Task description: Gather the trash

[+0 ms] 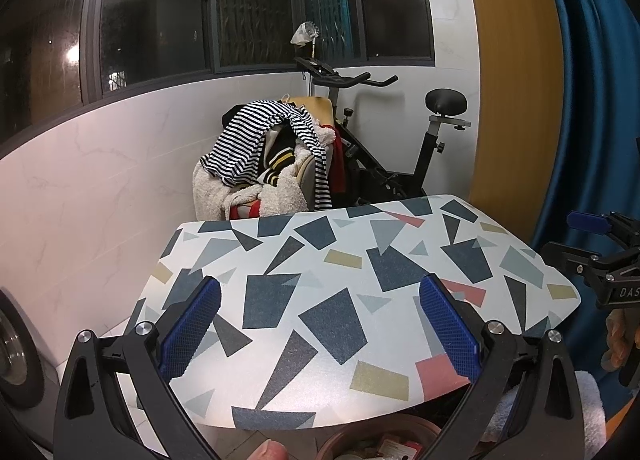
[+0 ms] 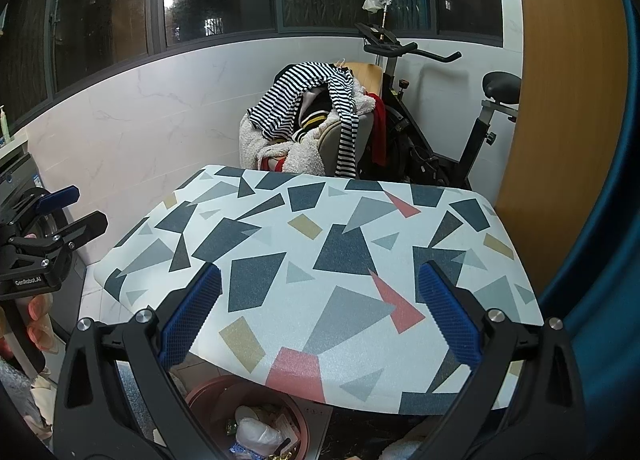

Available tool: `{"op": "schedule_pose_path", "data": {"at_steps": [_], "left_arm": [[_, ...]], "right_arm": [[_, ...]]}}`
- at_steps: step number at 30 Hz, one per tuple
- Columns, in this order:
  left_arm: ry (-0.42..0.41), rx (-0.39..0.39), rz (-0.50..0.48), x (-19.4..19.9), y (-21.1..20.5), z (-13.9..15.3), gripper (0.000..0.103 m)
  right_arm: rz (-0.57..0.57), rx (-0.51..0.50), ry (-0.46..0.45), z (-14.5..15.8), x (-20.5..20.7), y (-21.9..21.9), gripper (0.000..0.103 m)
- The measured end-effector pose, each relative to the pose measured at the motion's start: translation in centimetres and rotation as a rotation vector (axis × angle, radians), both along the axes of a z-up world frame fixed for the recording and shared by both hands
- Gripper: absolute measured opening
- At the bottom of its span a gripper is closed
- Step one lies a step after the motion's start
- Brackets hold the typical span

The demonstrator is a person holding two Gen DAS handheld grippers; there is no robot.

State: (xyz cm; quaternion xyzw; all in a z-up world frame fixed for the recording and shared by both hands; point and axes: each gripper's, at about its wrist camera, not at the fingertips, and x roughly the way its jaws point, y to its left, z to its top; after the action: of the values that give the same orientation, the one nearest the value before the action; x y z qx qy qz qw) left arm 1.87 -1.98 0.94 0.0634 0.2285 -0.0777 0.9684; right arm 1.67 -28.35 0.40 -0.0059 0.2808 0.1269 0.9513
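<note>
Although no trash is seen on the tabletop, crumpled wrappers and a white plastic bag (image 2: 256, 434) are gathered in a reddish-brown round plastic bin (image 2: 200, 392) at the lower centre of the right wrist view, below the table's near edge. Such litter is judged light, soft and crushable, best pinched at a bunched fold. The left gripper (image 1: 320, 328) and the right gripper (image 2: 320, 324) are both held wide apart, with nothing between their blue pads. The white table with grey, pink and mustard shapes (image 2: 360, 219) looks smooth and bare. Behind it, a clothes-heaped chair (image 1: 272, 155) and a black exercise bike (image 1: 404, 139) are seen under dark windows.
</note>
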Motion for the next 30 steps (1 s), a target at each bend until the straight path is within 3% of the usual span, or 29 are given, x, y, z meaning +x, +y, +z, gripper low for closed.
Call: {"op": "schedule_pose_path", "data": {"at_steps": [6,30], "left_arm": [[0.01,-0.022,-0.008,-0.06,0.14,-0.28,0.097],[0.001,0.015,0.019,0.21,-0.13,0.33,0.097]], "right_arm": [[-0.003,0.007,-0.004,-0.22,-0.18,-0.19,0.097],[-0.005,0.009,-0.005,-0.27,-0.25,-0.4,0.097]]}}
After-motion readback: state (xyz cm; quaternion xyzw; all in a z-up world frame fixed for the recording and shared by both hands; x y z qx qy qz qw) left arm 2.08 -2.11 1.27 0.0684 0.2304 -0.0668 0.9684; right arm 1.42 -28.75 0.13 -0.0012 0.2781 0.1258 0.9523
